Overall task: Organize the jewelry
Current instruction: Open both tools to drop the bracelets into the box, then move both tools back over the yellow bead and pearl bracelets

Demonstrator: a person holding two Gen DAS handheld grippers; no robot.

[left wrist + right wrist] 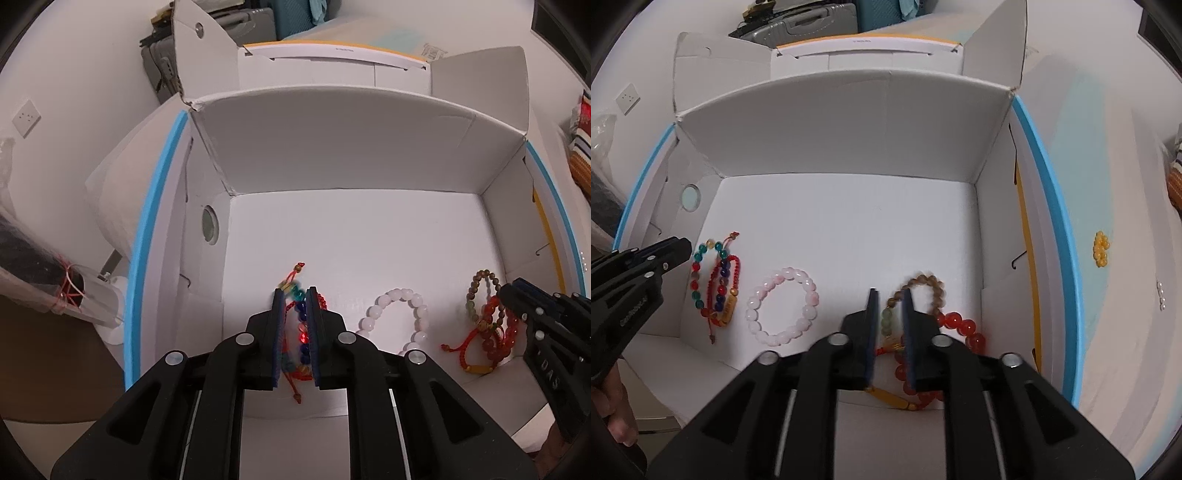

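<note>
Both tongs stand slightly parted and grasp nothing. The left gripper [294,291] straddles a tangle of multicoloured glass-bead and red-cord bracelets [720,291]. The right gripper [889,291] straddles a heap of brown wooden, orange-red bead and red-cord bracelets [964,326]. Both lots lie on the floor of the white cardboard box [849,122]. Withdrawing straight up should avoid snagging cords. Three groups lie inside, with one pink bead bracelet [783,275] between. One yellow bead cluster [1100,249] lies outside.

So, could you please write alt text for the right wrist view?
The right tool reaches down into an open white cardboard box, its slightly parted jaws around a pile of brown and red bead bracelets. To the left lie a pink bead bracelet and multicoloured bracelets, beside the left tool.
</note>
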